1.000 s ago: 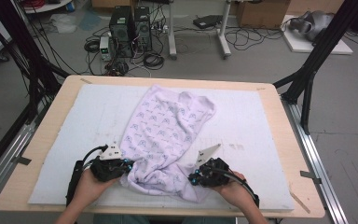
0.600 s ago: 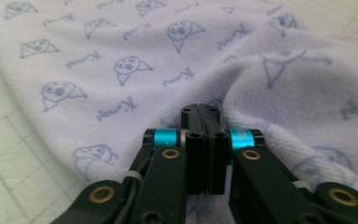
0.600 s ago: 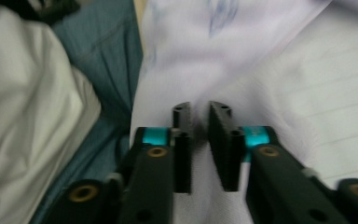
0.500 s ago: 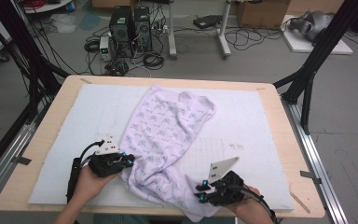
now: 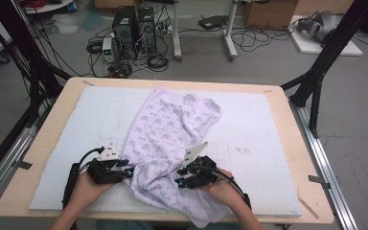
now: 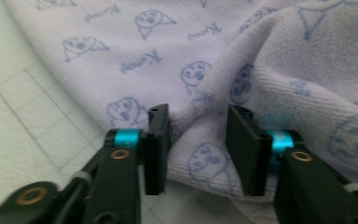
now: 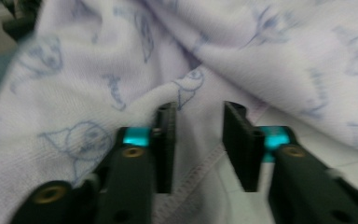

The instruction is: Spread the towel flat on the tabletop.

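High view. A pale lilac towel [image 5: 167, 143] printed with small blue faces lies crumpled on the white mat [image 5: 268, 143] that covers the wooden worktop [image 5: 287, 120]; it runs from the far middle of the mat down to the near edge, where a corner hangs over. The left claw [image 5: 128, 171], held in the person's left hand [image 5: 84, 187], sits at the towel's left border. The right claw [image 5: 181, 179], held in the right hand [image 5: 223, 189], lies on the towel's lower right part. Cables and two computer cases [image 5: 134, 24] stand on the floor beyond the worktop.

Left gripper view. The left claw [image 6: 198, 147] has its jaws parted, having just been opening; a raised fold of the towel [image 6: 205, 79] lies between them, and the pads do not press on it. The mat [image 6: 32, 116], marked with faint grid lines, shows to the left of the cloth.

Right gripper view. The right claw [image 7: 198, 144] also stands parted, its jaws having opened within the last second. The stitched hem of the towel [image 7: 121, 74] passes beneath the gap, loose and ungripped. A strip of mat [image 7: 298, 126] shows at the right.
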Demonstrator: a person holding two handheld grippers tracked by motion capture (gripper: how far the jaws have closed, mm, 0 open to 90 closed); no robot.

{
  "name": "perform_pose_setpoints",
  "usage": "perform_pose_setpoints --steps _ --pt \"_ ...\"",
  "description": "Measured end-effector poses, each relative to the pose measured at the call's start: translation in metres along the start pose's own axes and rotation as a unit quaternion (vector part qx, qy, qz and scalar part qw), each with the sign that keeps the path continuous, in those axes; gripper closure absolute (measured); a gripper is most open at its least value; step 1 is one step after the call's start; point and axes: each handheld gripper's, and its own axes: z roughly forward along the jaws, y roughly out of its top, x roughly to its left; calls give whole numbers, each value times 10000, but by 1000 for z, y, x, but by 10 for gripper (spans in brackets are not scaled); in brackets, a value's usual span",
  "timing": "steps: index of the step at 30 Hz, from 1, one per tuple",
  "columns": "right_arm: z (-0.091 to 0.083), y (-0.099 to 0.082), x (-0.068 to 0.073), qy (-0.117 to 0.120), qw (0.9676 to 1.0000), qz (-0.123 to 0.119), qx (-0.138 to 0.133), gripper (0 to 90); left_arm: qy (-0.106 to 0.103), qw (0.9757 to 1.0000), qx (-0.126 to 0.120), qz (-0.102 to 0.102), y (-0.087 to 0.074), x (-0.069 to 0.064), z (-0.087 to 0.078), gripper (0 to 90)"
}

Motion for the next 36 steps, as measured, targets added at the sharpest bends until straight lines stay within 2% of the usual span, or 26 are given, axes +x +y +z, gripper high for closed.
perform_pose_setpoints --steps 1,4,5,7,9,11,12,13,15,16,17,19,20,23,24,26,27,28,29,30,32,33,34,36 --pt "1 -2 1 89 9999 20 -107 818 11 10000 -1 -13 0 0 0 764" --pt "-2 -2 2 52 9999 -45 -98 851 38 10000 -19 27 1 -1 -1 811" --pt "-10 -3 6 -55 9998 -112 -179 855 113 9999 -47 73 1 -2 -2 823" --pt "-22 -5 9 -93 9994 -88 -333 855 138 9999 -80 65 2 -2 -3 828" --pt "-29 -7 10 -160 9990 -87 -396 855 148 9997 -177 -16 3 0 -6 829" --pt "-48 -17 13 -331 9983 19 -471 856 211 9992 -321 -115 5 2 -10 831" --pt "-48 -17 13 -331 9983 19 -471 856 233 9990 -353 -124 6 3 -12 831" --pt "-63 -26 15 -455 9971 129 -598 856 270 9985 -444 -171 7 3 -15 833" --pt "-77 -36 17 -572 9957 274 -673 856 284 9983 -472 -187 7 4 -16 833" --pt "-77 -36 17 -572 9957 274 -673 856 290 9982 -483 -184 8 4 -17 833" --pt "-89 -45 21 -629 9943 413 -751 857 296 9981 -516 -185 9 3 -18 834" --pt "-94 -50 24 -643 9938 479 -773 857 307 9980 -525 -162 11 2 -18 834" --pt "-100 -58 30 -680 9935 537 -732 858 243 9980 -565 -147 14 0 -17 834" --pt "-101 -66 35 -629 9943 600 -623 857 186 9984 -528 -102 17 -4 -14 833" --pt "-100 -69 37 -589 9950 625 -500 855 146 9987 -485 -49 18 -5 -12 832" --pt "-97 -71 38 -506 9961 574 -430 823 79 9989 -453 -49 19 -7 -10 815" --pt "-101 -66 36 -594 9950 557 -586 759 13 9986 -507 -127 19 -5 -12 741" --pt "-101 -66 36 -594 9950 557 -586 759 13 9986 -507 -127 19 -5 -12 692" --pt "-104 -62 33 -640 9936 546 -754 728 -24 9983 -552 -177 19 -4 -14 692" --pt "-106 -58 30 -679 9927 527 -851 711 -39 9981 -583 -174 19 -4 -16 651" --pt "-104 -49 21 -752 9919 450 -917 693 -19 9982 -581 -163 19 -2 -18 611" --pt "-100 -44 16 -769 9926 414 -843 693 -26 9983 -555 -156 19 -1 -18 554" --pt "-93 -41 10 -793 9934 298 -768 690 -42 9984 -535 -203 19 -1 -17 554" --pt "-77 -37 -2 -756 9947 275 -642 663 -126 9990 -415 -136 19 -2 -13 541"
